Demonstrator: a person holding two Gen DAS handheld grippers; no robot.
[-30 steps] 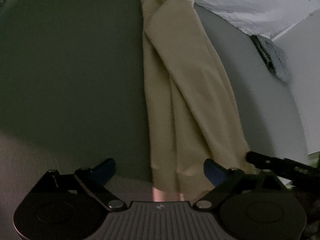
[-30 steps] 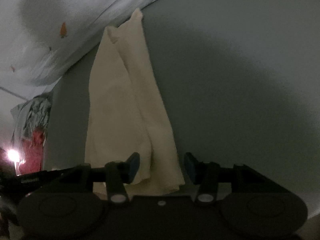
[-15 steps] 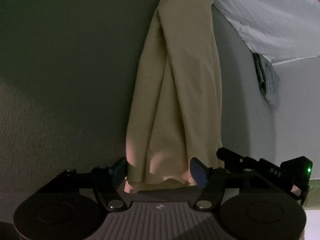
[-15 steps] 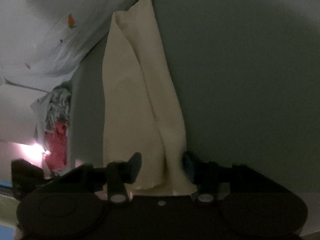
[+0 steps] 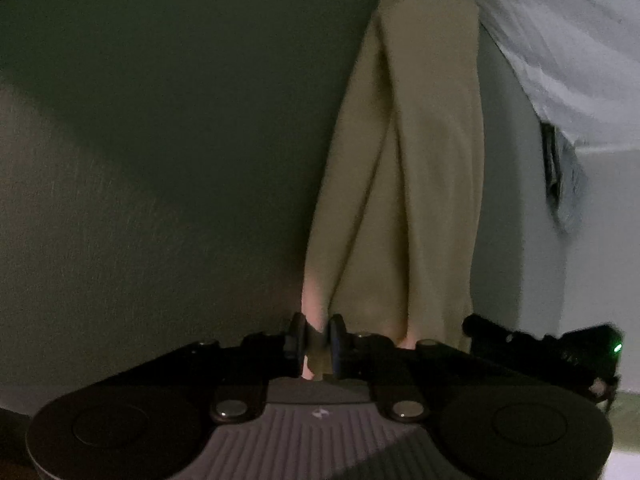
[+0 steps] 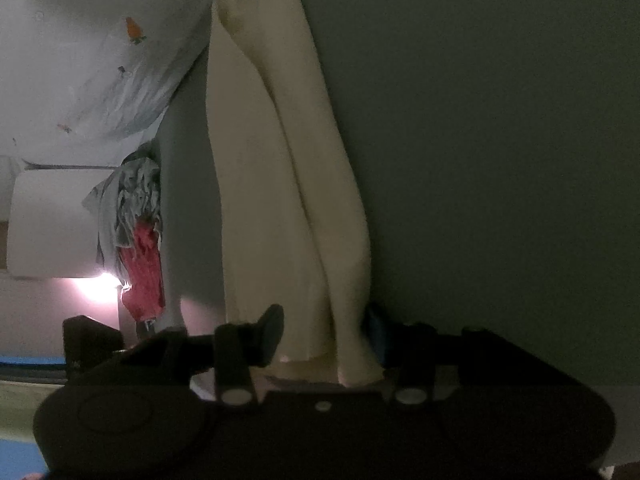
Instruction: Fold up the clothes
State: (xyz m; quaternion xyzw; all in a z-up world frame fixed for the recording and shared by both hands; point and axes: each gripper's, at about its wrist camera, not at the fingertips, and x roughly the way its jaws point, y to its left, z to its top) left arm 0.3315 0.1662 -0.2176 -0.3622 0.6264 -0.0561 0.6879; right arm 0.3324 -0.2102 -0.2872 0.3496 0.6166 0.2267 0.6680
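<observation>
Cloth [image 5: 404, 184] is lying lengthwise on the grey bed [image 5: 160, 140], running away from both tools. Left tool [image 5: 318, 342] is closing, pads pinching the near left corner. Right tool [image 6: 324, 340] is closing too, jaws apart, straddling the near right edge.

Black left gripper [image 5: 319, 340] with grey ribbed centre plate, silver screws and blue-padded fingers [image 5: 337, 338]

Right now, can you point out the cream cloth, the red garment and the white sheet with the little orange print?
cream cloth [image 6: 272, 200]: right wrist view, middle of its long fold.
red garment [image 6: 144, 268]: right wrist view, its hanging middle.
white sheet [image 6: 100, 60]: right wrist view, near the orange print.
</observation>
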